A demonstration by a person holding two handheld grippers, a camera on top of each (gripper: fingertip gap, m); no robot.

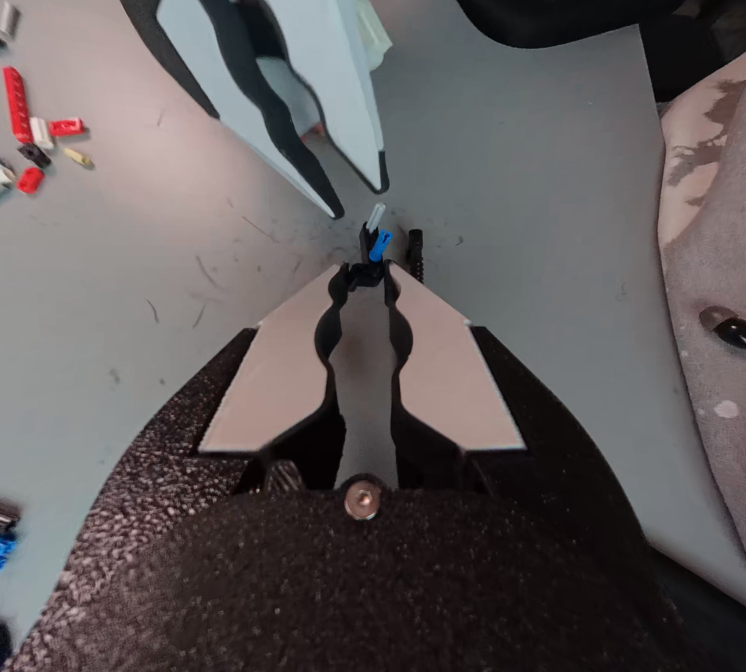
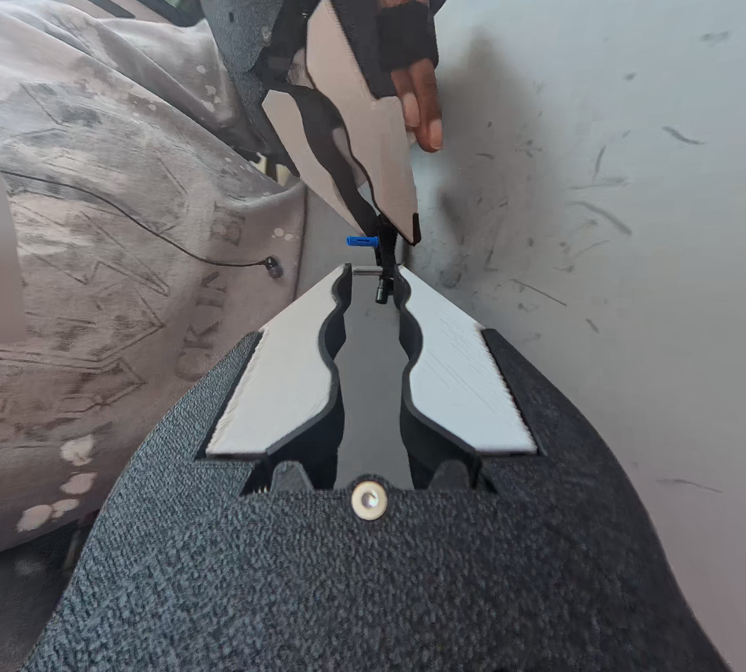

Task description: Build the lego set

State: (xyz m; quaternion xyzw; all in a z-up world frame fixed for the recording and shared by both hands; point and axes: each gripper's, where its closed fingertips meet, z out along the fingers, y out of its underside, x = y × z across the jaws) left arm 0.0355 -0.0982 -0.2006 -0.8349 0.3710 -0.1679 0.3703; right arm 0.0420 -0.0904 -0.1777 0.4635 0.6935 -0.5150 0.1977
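In the left wrist view, the left gripper [image 1: 365, 269] sits at frame centre, its tips clamped on a small lego assembly [image 1: 373, 249]. The right gripper [image 1: 359, 196], jaws apart, reaches down from the upper left, just above a pin [image 1: 376, 214] atop the assembly. Loose lego pieces [image 1: 36, 144] lie on the table [image 1: 524, 208] at the left edge, and a ridged piece [image 1: 415, 253] lies just right of the assembly.
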